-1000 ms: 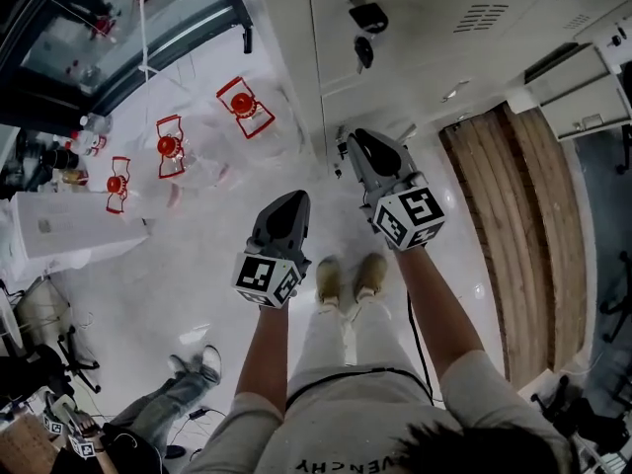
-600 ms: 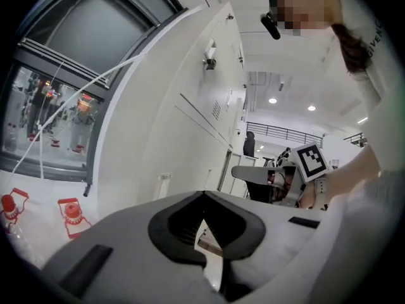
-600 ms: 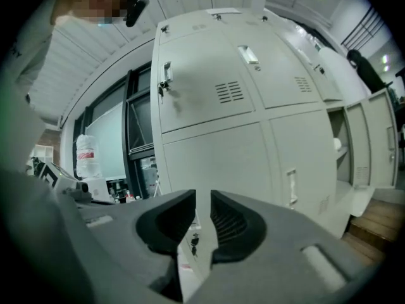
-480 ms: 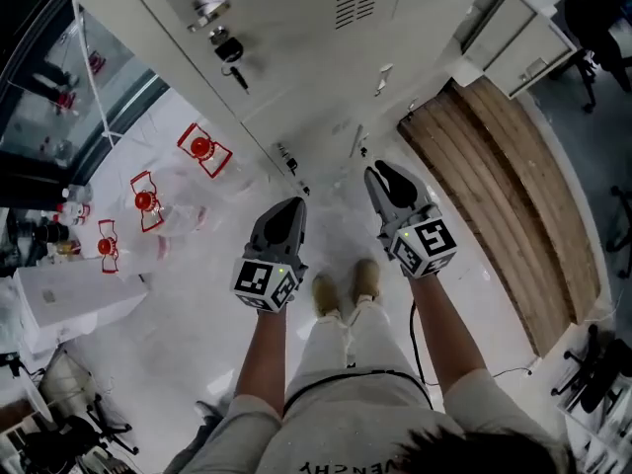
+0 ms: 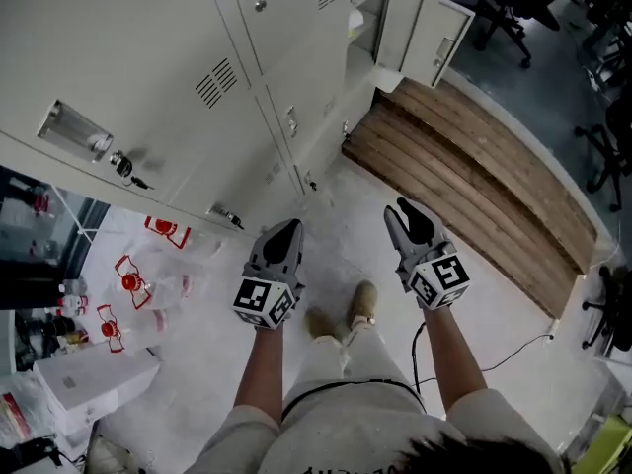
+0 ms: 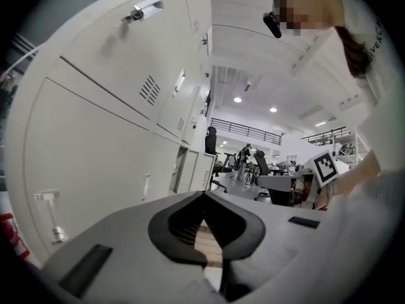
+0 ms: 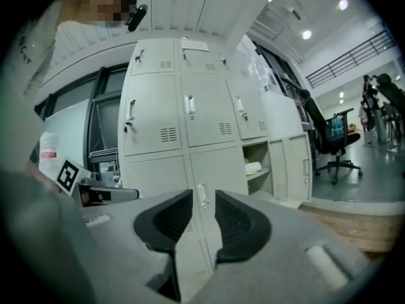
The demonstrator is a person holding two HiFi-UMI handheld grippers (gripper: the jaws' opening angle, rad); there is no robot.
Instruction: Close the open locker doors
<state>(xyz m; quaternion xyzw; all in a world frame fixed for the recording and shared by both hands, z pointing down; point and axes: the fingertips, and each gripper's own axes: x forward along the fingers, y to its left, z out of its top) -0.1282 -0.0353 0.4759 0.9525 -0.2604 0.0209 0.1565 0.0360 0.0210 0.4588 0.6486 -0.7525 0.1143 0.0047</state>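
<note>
Head view: my left gripper [image 5: 285,229] and right gripper [image 5: 404,209] hang over the floor. Both are well apart from the one open locker door [image 5: 432,30], which is at the far right end of the locker bank [image 5: 148,57], beyond the wooden platform [image 5: 474,181].

Left gripper view: jaws meet at the tips, holding nothing.

Right gripper view: jaws stand a narrow gap apart, having just been opening, with nothing between them. The open door lies far right.

Judgement: approach step in hand. The next move calls for reaching that door's outer face and pressing it shut.
</note>
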